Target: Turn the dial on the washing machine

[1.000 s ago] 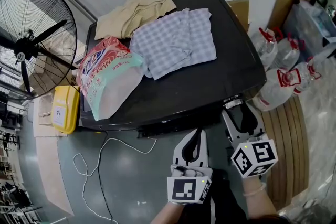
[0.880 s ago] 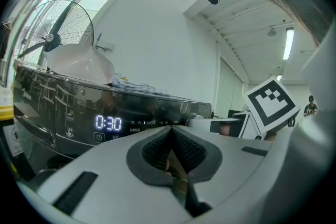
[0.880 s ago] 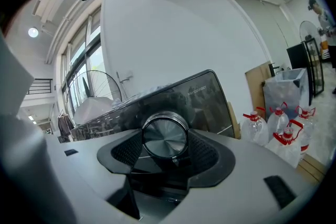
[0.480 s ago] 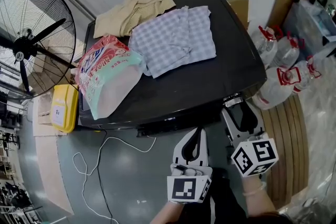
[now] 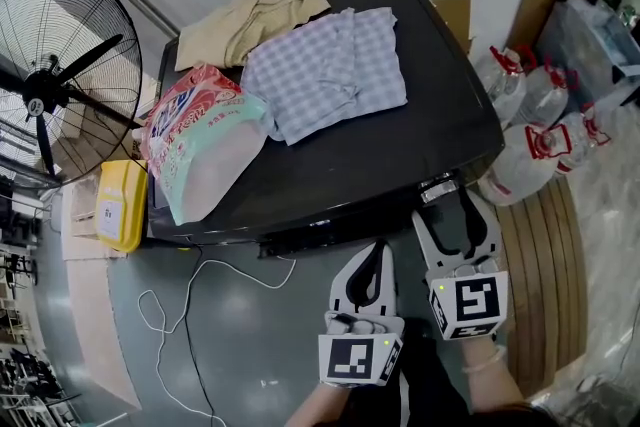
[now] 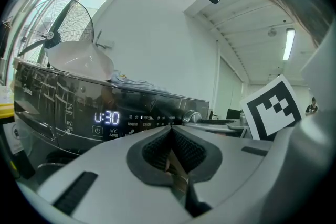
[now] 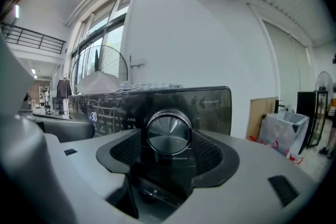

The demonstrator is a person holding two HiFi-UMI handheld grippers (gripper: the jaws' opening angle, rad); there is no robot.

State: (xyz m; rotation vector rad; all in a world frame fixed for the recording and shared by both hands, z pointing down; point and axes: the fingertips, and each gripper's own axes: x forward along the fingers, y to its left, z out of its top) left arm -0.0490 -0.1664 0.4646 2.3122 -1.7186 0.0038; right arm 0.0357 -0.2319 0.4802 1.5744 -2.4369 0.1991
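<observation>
The right tongs [image 5: 452,203] have rolled about their own axis over the last half second: the marker cube, skewed before, now sits squarer to the head view. Their pads close on the dial [image 7: 168,132], which sits on the front panel of the washing machine [image 5: 400,155], at the 5 o'clock corner of its black lid. I judge the twist to be under way, not finished. The left tongs [image 5: 375,255] are pressed together on nothing, at 8 o'clock of the right ones. The lid's edge overhangs just above the dial. Plastic jugs [image 5: 540,130] crowd 3 o'clock, so the free room lies toward 6 o'clock, over the floor.
</observation>
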